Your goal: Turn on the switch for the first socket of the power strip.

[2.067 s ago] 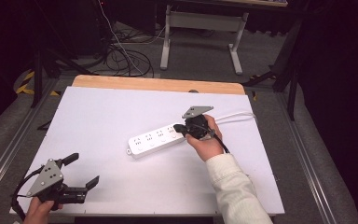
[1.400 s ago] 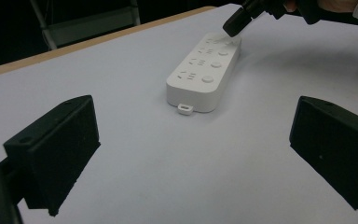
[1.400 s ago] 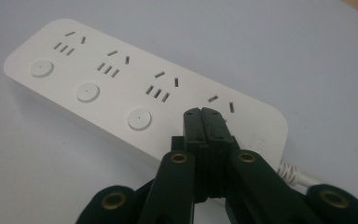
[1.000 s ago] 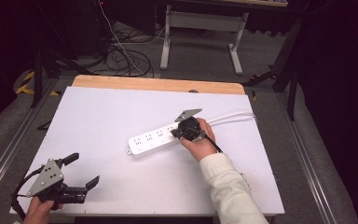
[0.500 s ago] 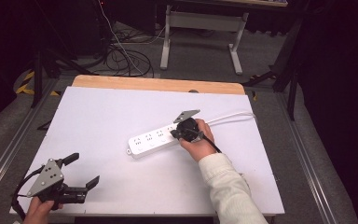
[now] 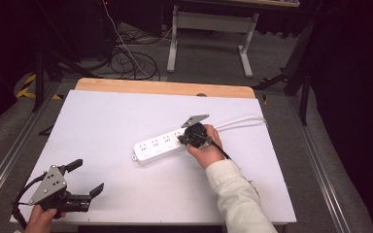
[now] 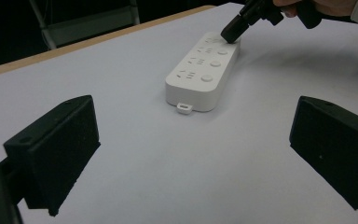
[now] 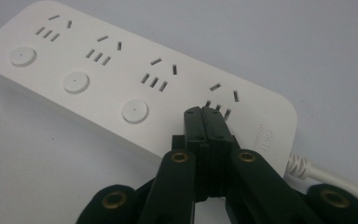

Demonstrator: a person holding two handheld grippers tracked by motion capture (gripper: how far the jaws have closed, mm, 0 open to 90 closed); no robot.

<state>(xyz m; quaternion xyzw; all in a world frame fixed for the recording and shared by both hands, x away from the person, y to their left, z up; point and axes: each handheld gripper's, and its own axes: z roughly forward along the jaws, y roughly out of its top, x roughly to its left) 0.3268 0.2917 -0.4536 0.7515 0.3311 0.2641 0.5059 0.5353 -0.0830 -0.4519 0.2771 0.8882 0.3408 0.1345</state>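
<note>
From above, your right gripper [image 6: 183, 139] rests on the strip [image 6: 159, 146] at its cable end, mid-desk [image 6: 102, 121]; your left gripper [image 6: 85, 179] sits spread at the near left corner. Left gripper view: strip [image 7: 202, 72] lies ahead. Right gripper view: your gripper [image 8: 209, 115], pressed together, touches the strip [image 8: 98, 79] by the last socket.

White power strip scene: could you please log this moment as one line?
right gripper: shut, tips on white plastic power strip, cord end | left gripper: open, empty, apart
</note>
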